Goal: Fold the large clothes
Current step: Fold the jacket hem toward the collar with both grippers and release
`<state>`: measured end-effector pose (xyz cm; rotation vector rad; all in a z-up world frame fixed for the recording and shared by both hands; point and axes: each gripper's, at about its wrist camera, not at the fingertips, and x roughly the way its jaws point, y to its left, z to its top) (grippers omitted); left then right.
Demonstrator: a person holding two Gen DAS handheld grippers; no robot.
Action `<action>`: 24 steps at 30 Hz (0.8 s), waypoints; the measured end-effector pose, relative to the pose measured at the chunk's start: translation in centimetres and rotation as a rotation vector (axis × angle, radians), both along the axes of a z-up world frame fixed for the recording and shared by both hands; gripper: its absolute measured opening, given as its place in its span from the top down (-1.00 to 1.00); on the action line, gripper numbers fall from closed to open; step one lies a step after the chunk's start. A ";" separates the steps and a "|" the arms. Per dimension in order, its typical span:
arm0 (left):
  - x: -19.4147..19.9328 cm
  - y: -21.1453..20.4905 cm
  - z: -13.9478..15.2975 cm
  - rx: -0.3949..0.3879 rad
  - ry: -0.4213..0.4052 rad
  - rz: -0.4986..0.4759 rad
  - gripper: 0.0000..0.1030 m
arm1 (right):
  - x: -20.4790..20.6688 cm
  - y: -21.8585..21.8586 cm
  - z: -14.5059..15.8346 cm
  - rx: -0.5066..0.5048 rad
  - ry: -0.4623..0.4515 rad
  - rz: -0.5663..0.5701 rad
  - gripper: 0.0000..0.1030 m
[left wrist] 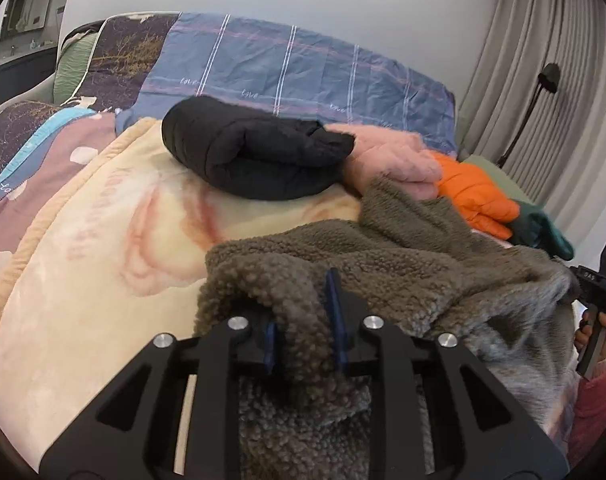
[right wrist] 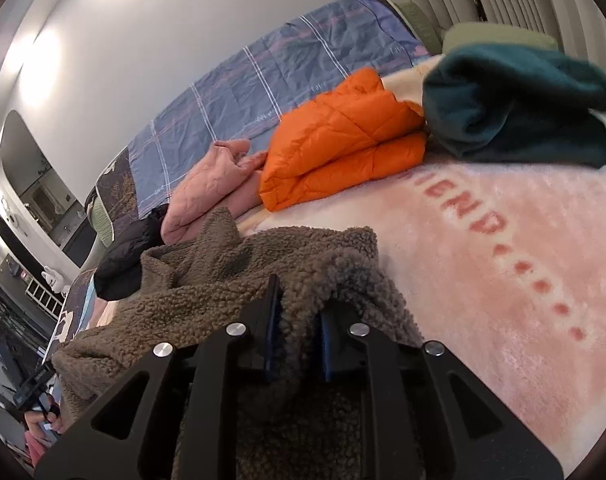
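A brown fleece garment [left wrist: 383,264] lies bunched on a cream and pink blanket [left wrist: 103,264] on the bed. My left gripper [left wrist: 303,320] is shut on a thick fold at its left edge. In the right wrist view my right gripper [right wrist: 299,320] is shut on a fold of the same fleece [right wrist: 207,280] at its right edge. The right gripper also shows at the far right of the left wrist view [left wrist: 599,292], held by a hand. The fleece hangs between both grippers, partly lifted.
Folded clothes lie behind the fleece: a black puffer [left wrist: 247,152], a pink quilted piece [left wrist: 387,156], an orange puffer [right wrist: 343,140] and a dark teal fleece [right wrist: 519,104]. A blue plaid quilt [left wrist: 295,64] lies along the wall. Curtains [left wrist: 543,60] hang at the right.
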<state>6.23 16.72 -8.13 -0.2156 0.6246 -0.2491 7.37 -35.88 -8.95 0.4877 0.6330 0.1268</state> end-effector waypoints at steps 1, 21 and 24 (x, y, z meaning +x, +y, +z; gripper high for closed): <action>-0.7 0.1 0.6 0.002 -0.016 -0.005 0.35 | -0.8 0.3 0.7 -0.024 -0.018 0.005 0.39; -3.0 -5.8 -0.3 0.575 -0.085 -0.045 -0.67 | -2.5 10.3 1.0 -0.781 -0.085 0.226 -0.63; -0.2 -6.2 0.3 0.593 -0.093 -0.025 -0.70 | 0.4 8.8 1.5 -0.775 -0.074 0.123 -0.59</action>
